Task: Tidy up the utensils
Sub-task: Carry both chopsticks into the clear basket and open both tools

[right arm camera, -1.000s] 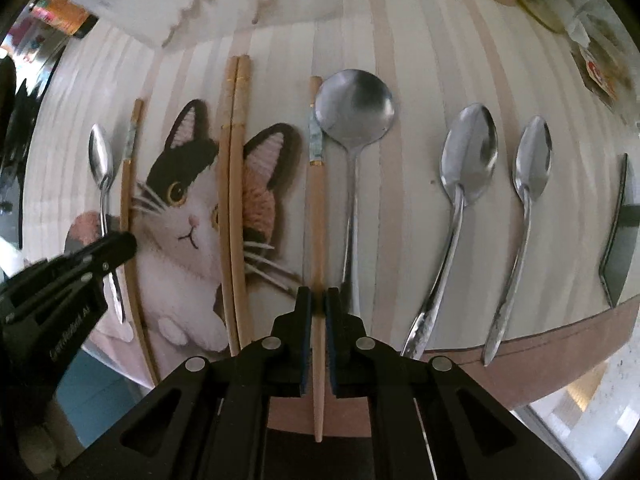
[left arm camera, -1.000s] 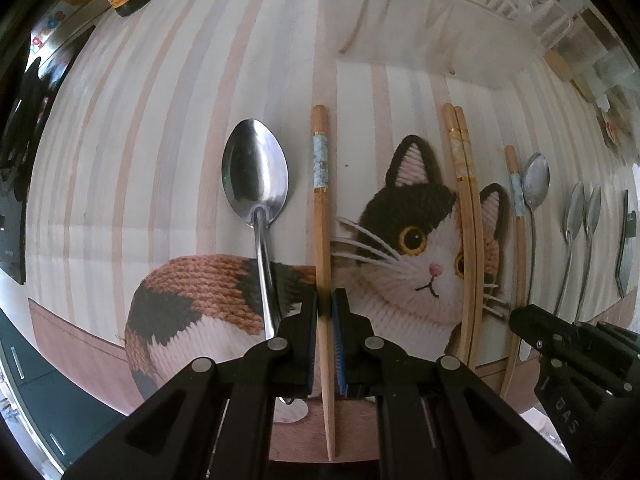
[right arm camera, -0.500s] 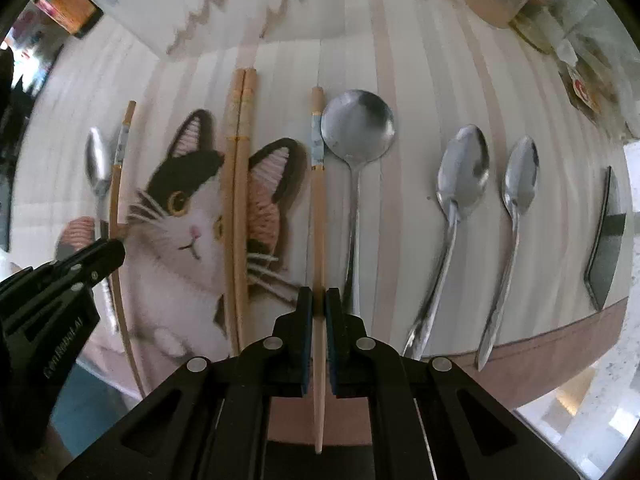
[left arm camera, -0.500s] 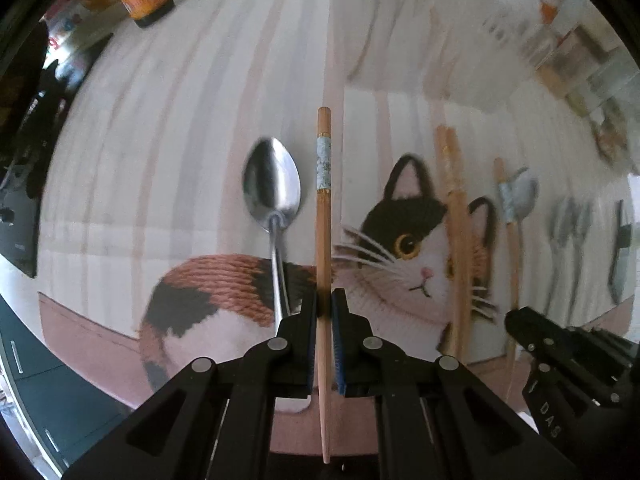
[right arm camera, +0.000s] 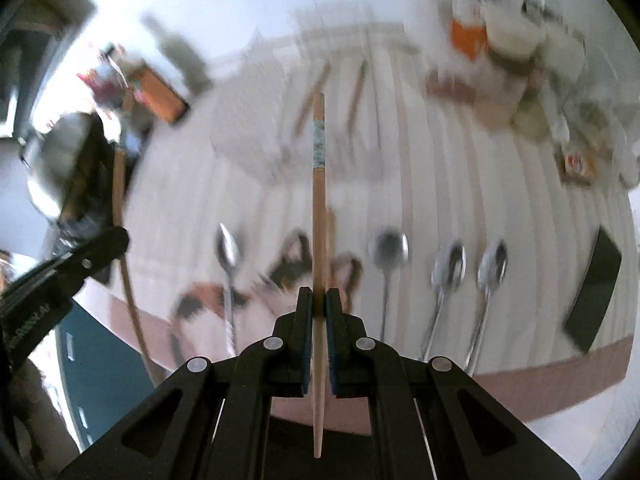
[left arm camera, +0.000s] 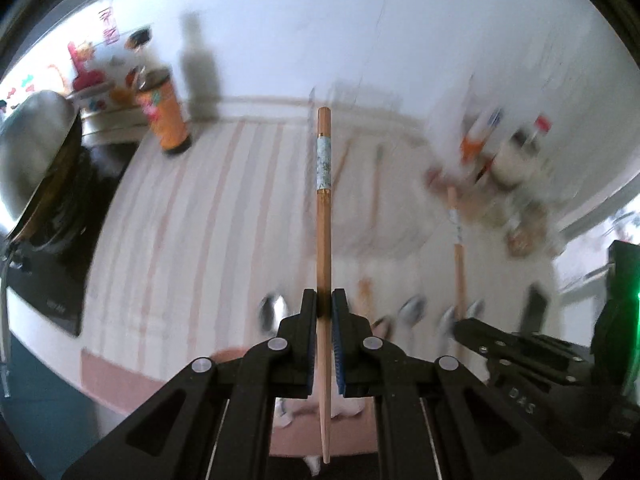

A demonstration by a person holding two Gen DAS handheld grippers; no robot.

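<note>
My left gripper [left arm camera: 324, 306] is shut on a wooden chopstick [left arm camera: 323, 208] with a pale blue band, held high above the table. My right gripper [right arm camera: 319, 304] is shut on a matching chopstick [right arm camera: 318, 200], also lifted. In the right wrist view, several spoons lie on the striped mat: a small one [right arm camera: 229, 252] at left, a round one [right arm camera: 388, 248] and two more [right arm camera: 450, 268] [right arm camera: 492, 264] at right. The left gripper's chopstick also shows at the left of that view [right arm camera: 120, 208]. The right gripper's chopstick shows in the left wrist view [left arm camera: 460, 256]. The view is blurred by motion.
An orange-labelled bottle [left arm camera: 166, 120] and a metal pan on a dark stove [left arm camera: 36, 160] stand at the far left. Jars and bottles [right arm camera: 508, 36] crowd the far right. A dark flat object [right arm camera: 596, 288] lies right of the spoons. A rack with chopsticks [right arm camera: 320, 80] is at the back.
Both grippers have lifted their chopsticks off the cat mat and tilted up, so the back wall and far counter now show. The spoons stay on the mat.
</note>
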